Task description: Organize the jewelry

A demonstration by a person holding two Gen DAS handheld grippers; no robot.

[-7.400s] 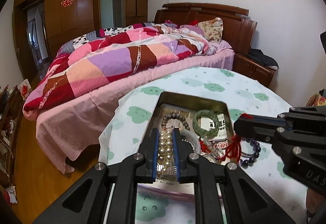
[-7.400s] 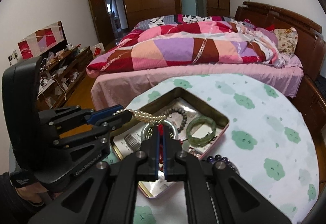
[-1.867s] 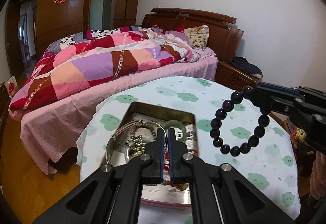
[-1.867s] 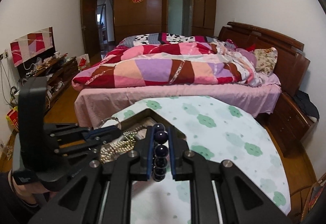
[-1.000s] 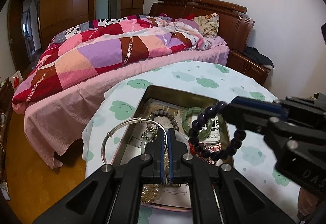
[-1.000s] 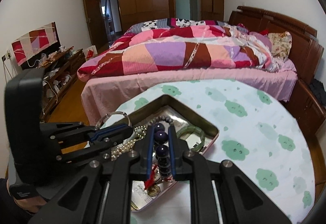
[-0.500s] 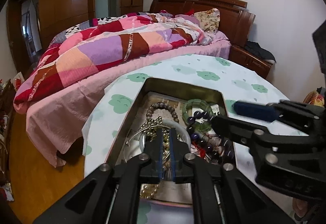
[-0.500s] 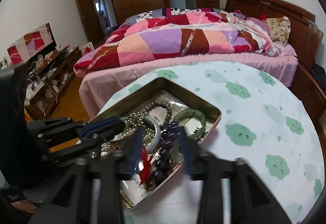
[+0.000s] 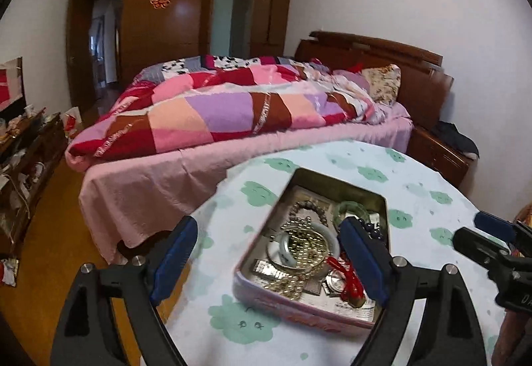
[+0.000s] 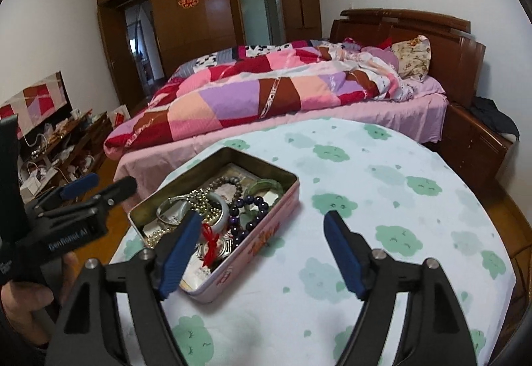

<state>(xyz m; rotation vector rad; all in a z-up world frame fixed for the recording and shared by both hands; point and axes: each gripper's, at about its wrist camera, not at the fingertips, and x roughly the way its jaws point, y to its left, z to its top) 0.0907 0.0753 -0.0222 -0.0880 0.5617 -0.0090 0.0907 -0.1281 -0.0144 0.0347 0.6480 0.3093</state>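
Both the left gripper (image 9: 266,253) and right gripper (image 10: 262,249) hang released above the tin (image 10: 266,234) near the surface's left edge. Its beads (image 10: 247,211) look slippery; pinch across the strand.

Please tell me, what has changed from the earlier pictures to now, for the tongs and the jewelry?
Both tongs let go and opened wide. The left tongs released the pearl necklace into the tin, and the right tongs released the dark bead bracelet there too. Both pairs then pulled back, empty. The tin, the green bangle and the tablecloth stayed in place.
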